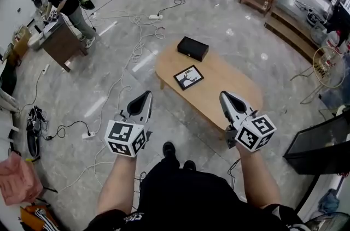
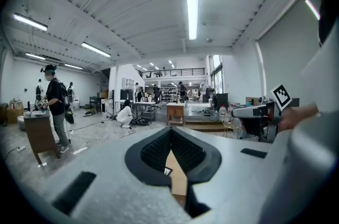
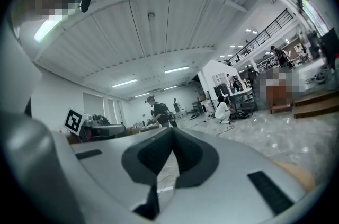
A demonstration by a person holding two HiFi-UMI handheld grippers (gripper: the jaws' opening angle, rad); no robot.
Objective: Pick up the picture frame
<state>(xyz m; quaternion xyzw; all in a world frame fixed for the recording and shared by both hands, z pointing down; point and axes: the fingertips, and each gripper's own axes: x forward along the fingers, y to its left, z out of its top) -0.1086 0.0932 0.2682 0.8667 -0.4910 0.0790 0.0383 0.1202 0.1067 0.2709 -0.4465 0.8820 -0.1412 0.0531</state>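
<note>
The picture frame (image 1: 188, 77), a flat black rectangle around a pale print, is lying face up near the middle of the desk (image 1: 229, 99), a low oval of smooth light wood; a matte black box (image 1: 192, 48) is sitting on the far end of the same top, apart from the frame. Around the desk the polished grey stone floor (image 1: 229, 22) is reflecting the ceiling lights, and white cables (image 1: 134, 33) are trailing across it. The left gripper (image 1: 143, 100) and the right gripper (image 1: 229, 101), both grey plastic with ribbed black pads and each carrying a marker cube (image 1: 126, 138), are hovering short of the desk's near edge, well clear of the frame. Both pairs of jaws are pressing together at the tips and gripping nothing. The head view alone is showing the whole desk and both grippers side by side. In the left gripper view, the slot below the closed tips is revealing a strip of wood and one corner of the picture frame (image 2: 167, 171); the right gripper view is showing only floor and cable through its slot
</note>
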